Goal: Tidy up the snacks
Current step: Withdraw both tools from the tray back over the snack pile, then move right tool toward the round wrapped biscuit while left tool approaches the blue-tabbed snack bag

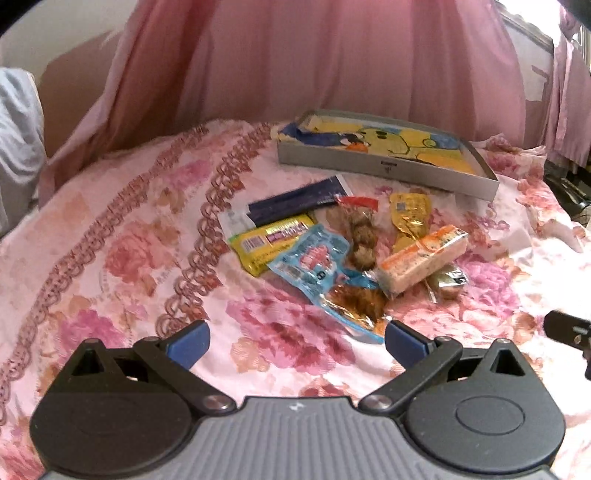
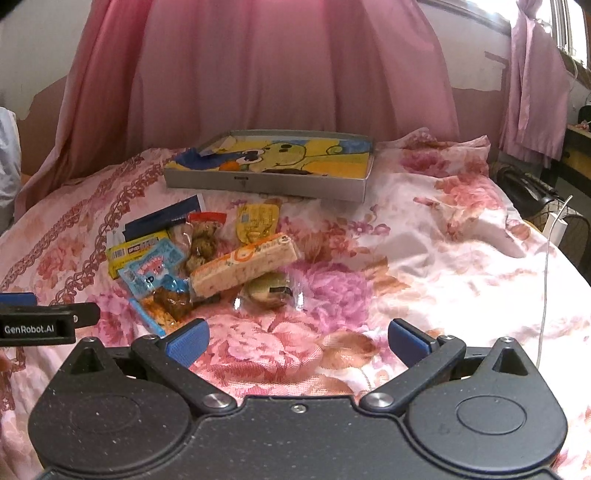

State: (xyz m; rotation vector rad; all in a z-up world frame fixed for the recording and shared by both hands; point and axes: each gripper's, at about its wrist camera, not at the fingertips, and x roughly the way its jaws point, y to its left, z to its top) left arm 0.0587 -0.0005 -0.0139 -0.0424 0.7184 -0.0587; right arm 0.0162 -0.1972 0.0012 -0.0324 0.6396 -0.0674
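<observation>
Grey tray [image 2: 266,190] bare of snacks | snacks [image 2: 207,254] heaped on quilt [image 2: 424,258], none sorted | left gripper [image 1: 297,341] spread, empty | right gripper [image 2: 297,341] spread, empty

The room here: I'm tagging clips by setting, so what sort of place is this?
Probably a bedroom. The snacks lie on a floral bedspread over a soft, rumpled surface like a bed, pink curtains hang behind it, and a window is at the right.

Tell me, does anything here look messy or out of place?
Yes: the snack packets lie in a loose, overlapping heap on the floral bedspread, none in the grey tray behind them. The long nougat bar rests tilted across a round wrapped cake.
</observation>
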